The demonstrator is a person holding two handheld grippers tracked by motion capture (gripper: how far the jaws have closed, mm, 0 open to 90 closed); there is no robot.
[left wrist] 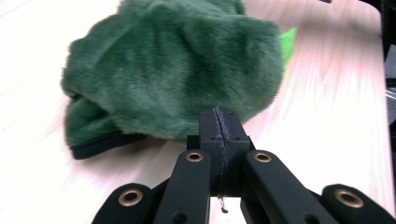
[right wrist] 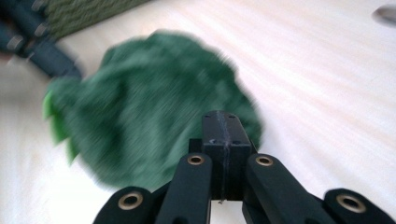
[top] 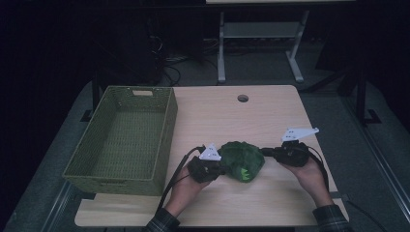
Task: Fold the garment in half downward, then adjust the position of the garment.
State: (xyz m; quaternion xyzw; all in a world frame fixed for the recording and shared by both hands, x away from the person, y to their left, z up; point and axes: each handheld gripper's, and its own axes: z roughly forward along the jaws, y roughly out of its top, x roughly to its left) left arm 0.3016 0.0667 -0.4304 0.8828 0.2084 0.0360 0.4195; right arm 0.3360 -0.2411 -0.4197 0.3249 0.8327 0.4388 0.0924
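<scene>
Left gripper (top: 218, 167): my jaws are pressed flat together, pad on pad, nothing between them; tips sit right at the 9 o'clock edge of the green plush.
Right gripper (top: 267, 152): closed tight too, pads meeting along 1 seam, no fabric caught in what I can see; tips sit at the plush's 3 o'clock edge.
Green plush (top: 241, 160): a fuzzy dark-green bundle on the table, between my 2 grippers, toward the near side of the tabletop.
Plush detail: bright lime spikes (top: 246, 174) poke out at its 6 o'clock side; a dark hem runs along 1 edge in the left gripper view (left wrist: 105, 142).
Contact: whether my tips actually touch the fur, I cannot tell; they are just beside it.
Woven basket (top: 166, 140): olive green, at 9 o'clock from the plush, hanging over the table's left edge.
Table (top: 270, 116): pale wood, a round hole (top: 242, 98) at 12 o'clock.
Hands: my left hand (top: 186, 186) and right hand (top: 309, 171) come in from 6 o'clock, plaid cuffs showing.
</scene>
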